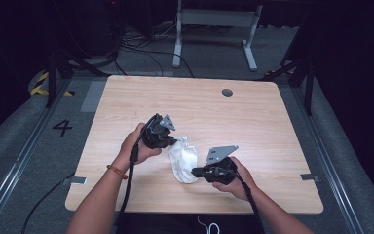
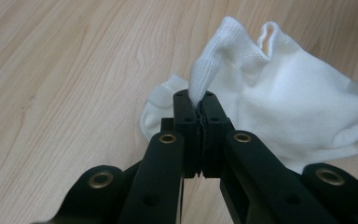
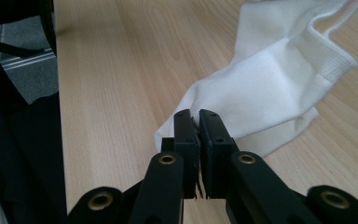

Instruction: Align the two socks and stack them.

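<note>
Resting on the pale wood-grain table (image 1: 253, 112), nearer its front edge than its back and about midway between the left and right edges, the small white knitted cotton sock (image 1: 182, 158) looks light, limp and easy to bunch. It will likely sag and fold wherever it is lifted, so pinching a hem or corner seems the surest hold. Its ribbed cuff stands up in a peak, the smoother foot part spreads crumpled beside it. The left tongs (image 2: 199, 106) are closed tight on that ribbed cuff edge. The right tongs (image 3: 198, 116) are closed on the sock's thin lower edge, as far as the fabric at their tips shows.
</note>
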The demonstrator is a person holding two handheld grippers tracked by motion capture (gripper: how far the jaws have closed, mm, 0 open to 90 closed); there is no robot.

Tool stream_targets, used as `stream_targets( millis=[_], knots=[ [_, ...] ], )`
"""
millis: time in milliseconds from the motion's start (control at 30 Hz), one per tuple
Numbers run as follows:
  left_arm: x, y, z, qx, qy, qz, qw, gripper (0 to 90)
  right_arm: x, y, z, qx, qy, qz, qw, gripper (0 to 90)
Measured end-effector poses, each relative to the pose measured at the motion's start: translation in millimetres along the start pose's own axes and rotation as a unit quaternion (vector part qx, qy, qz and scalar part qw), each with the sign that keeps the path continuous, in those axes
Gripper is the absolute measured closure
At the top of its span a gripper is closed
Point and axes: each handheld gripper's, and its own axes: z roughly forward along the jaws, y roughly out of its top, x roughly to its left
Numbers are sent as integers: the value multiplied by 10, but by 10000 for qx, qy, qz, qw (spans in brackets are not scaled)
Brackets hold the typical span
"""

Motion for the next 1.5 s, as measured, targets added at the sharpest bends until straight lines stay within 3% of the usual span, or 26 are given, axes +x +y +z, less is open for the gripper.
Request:
stream_targets(
  millis=[67,300,500,700,867,1033,1167,1233,1500],
  knots=[
    [49,-7,62,132,-2,-26,9999,880,-3,14,100,90,-20,-29,10000,869],
    [115,-7,279,330,-22,-94,9994,871,-15,10,195,241,-158,-124,9995,869],
    [188,-110,484,563,15,-216,9982,869,-51,-55,265,345,-252,-44,9991,867],
    [205,-136,556,562,94,-294,9979,865,-90,-87,263,369,-416,53,9984,866],
    [178,-80,558,445,143,-185,9987,860,-82,-92,234,282,-474,87,9984,866],
    [180,-67,558,387,115,-224,9989,848,-76,-88,186,225,-556,61,9982,862],
    [197,-66,625,429,97,-263,9987,832,-113,-122,179,328,-669,87,9972,861],
    [199,-41,652,563,107,-206,9981,825,-145,-145,180,373,-666,170,9969,861],
    [192,-17,715,543,193,-197,9981,795,-224,-231,252,552,-635,339,9959,859]
  ],
)
